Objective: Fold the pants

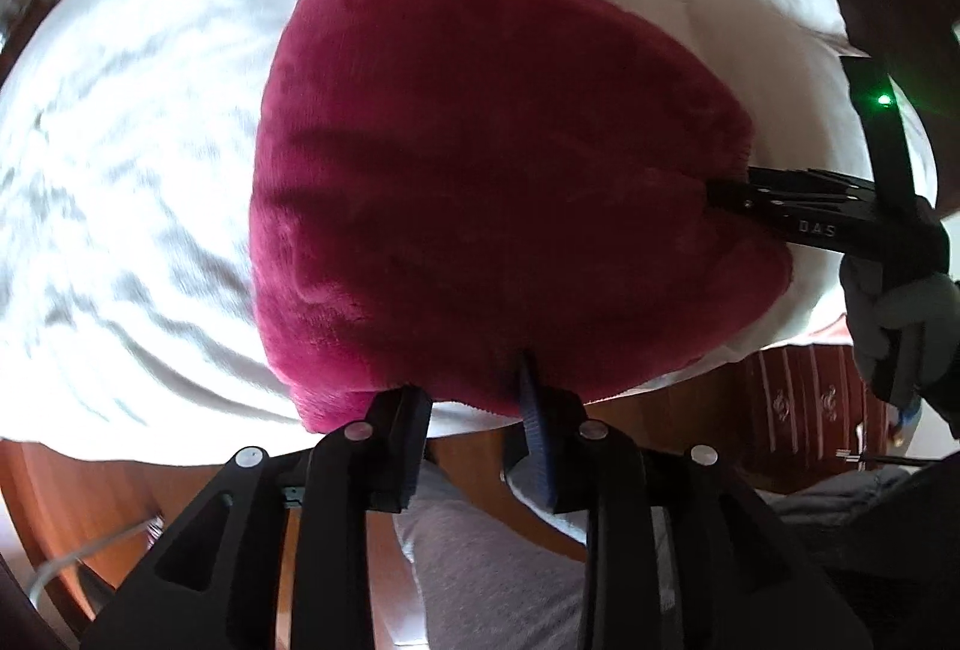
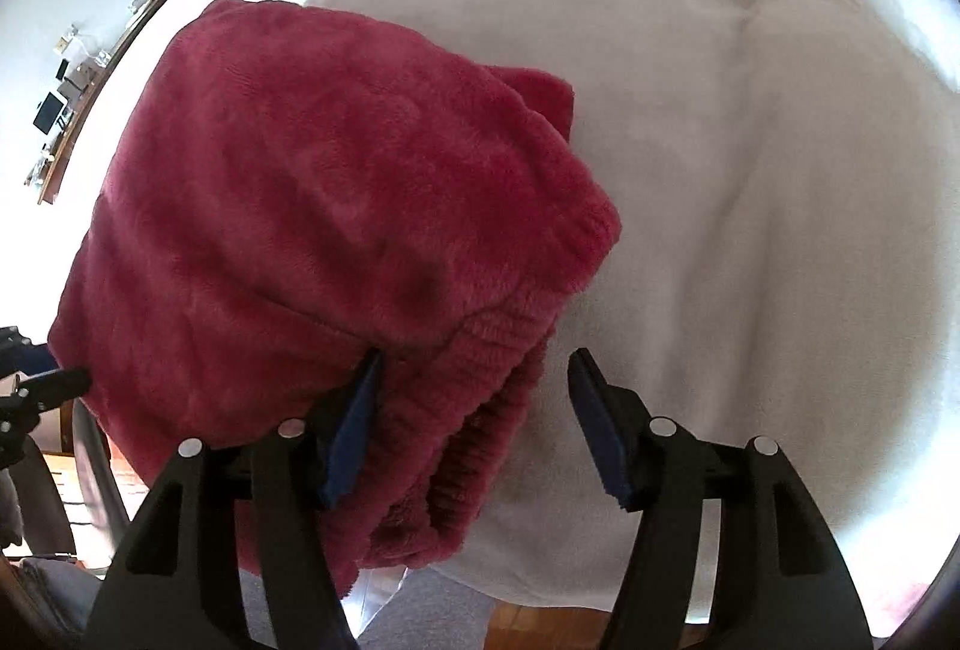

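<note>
Pants of plush crimson fleece (image 1: 498,182) lie folded on the white quilted bedcover (image 1: 132,158). Left gripper (image 1: 474,410) sits at the near edge, fingers spread, not clamping the fabric. Right gripper (image 2: 474,410) sits at the ribbed waistband (image 2: 480,386), fingers released, one blue pad (image 2: 354,428) touching the fleece.

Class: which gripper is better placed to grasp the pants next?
Probably the left gripper: its open jaws straddle the pants edge. The right gripper, also open, is half over sheet.
</note>
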Demonstrator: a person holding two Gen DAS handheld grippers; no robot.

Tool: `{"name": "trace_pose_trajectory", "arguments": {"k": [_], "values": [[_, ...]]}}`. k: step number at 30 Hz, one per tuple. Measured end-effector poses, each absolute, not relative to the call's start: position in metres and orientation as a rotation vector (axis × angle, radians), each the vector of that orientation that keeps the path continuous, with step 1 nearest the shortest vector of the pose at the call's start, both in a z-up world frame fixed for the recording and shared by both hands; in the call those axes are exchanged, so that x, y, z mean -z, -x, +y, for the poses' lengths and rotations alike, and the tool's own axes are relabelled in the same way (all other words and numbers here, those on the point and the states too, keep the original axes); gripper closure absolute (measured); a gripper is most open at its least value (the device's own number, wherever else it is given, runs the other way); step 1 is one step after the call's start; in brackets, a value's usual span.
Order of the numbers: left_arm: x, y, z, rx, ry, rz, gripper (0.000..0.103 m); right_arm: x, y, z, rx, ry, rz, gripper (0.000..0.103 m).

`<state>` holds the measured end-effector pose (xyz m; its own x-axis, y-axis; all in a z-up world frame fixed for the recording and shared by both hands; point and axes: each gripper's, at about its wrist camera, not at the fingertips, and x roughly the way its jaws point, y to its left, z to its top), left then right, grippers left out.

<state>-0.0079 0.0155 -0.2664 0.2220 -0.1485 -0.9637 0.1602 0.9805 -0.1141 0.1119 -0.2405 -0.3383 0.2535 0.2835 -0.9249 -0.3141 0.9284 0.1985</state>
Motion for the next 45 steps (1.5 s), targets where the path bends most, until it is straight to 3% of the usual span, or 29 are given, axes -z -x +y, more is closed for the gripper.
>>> {"name": "trace_pose_trajectory", "arguments": {"k": [14, 22, 25, 34, 39, 45], "values": [[0.23, 0.0, 0.001, 0.385, -0.201, 1.301, 0.068, 0.333, -0.078, -0.221, -0.276, 0.061, 1.246, 0.04], [0.202, 0.001, 0.034, 0.427, -0.336, 1.212, 0.065, 0.332, -0.075, -0.198, -0.16, 0.069, 1.259, 0.04], [0.197, -0.008, 0.046, 0.437, -0.33, 1.177, 0.059, 0.326, -0.074, -0.194, -0.123, 0.061, 1.258, 0.04], [0.208, -0.029, 0.055, 0.529, -0.397, 1.111, 0.058, 0.278, -0.044, -0.18, -0.026, 0.046, 1.162, 0.04], [0.215, -0.037, 0.054, 0.587, -0.435, 1.084, 0.052, 0.232, -0.011, -0.167, -0.032, -0.025, 1.079, 0.04], [0.233, -0.041, 0.055, 0.624, -0.476, 1.1, 0.052, 0.239, 0.013, -0.134, -0.146, -0.064, 1.144, 0.04]]}}
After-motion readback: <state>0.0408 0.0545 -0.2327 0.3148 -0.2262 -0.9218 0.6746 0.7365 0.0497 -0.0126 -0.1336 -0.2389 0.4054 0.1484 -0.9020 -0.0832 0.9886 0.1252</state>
